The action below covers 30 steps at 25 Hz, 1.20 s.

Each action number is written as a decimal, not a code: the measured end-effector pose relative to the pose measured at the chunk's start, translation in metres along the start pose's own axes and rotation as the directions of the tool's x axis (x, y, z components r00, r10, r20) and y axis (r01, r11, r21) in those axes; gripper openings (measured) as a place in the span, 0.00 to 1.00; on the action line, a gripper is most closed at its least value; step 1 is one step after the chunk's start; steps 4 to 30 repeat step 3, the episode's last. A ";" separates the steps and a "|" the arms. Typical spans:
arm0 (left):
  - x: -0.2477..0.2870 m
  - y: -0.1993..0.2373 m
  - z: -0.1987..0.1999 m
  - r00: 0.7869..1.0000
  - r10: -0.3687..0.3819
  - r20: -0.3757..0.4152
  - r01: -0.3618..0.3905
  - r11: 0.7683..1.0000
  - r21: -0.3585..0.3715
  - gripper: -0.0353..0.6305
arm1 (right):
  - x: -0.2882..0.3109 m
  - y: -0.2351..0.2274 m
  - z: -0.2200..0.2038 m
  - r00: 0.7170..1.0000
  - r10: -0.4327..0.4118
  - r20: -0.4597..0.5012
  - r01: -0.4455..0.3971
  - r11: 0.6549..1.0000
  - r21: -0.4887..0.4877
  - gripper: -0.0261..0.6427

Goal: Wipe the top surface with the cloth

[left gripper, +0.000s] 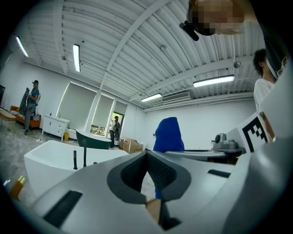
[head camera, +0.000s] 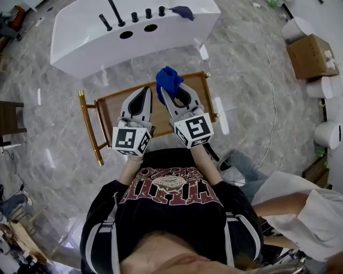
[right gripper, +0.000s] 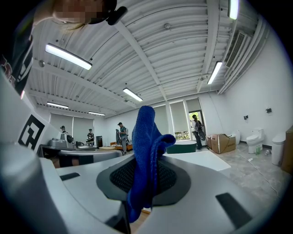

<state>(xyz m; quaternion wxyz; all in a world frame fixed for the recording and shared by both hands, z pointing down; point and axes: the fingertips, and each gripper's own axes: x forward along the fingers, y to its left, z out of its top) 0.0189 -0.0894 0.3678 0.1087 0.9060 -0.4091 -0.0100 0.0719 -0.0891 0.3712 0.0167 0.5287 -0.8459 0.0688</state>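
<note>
A blue cloth (head camera: 168,80) sticks up from my right gripper (head camera: 167,95), whose jaws are shut on it; in the right gripper view the cloth (right gripper: 146,155) rises between the dark pads. My left gripper (head camera: 146,92) is held beside it, jaws shut with nothing between them, and the cloth (left gripper: 169,135) shows beyond its tips. Both grippers are raised over a small wooden table (head camera: 112,107) with a brass frame, whose brown top lies below them.
A white bathtub (head camera: 80,32) with black taps stands beyond the table, a second blue cloth (head camera: 183,12) on its rim. Cardboard box (head camera: 311,56) and white toilets (head camera: 328,134) stand at the right. A person in white (head camera: 300,206) is close at my right.
</note>
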 end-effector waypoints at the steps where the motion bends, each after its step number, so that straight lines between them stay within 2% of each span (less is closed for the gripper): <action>1: 0.000 0.000 0.000 1.000 0.000 0.001 0.000 1.000 -0.001 0.12 | 0.000 0.000 0.000 1.000 0.000 0.000 0.000 1.000 0.000 0.17; 30: 0.000 0.000 0.000 1.000 0.000 0.003 0.000 1.000 -0.002 0.12 | -0.001 0.000 -0.001 1.000 0.000 0.000 0.000 1.000 0.000 0.17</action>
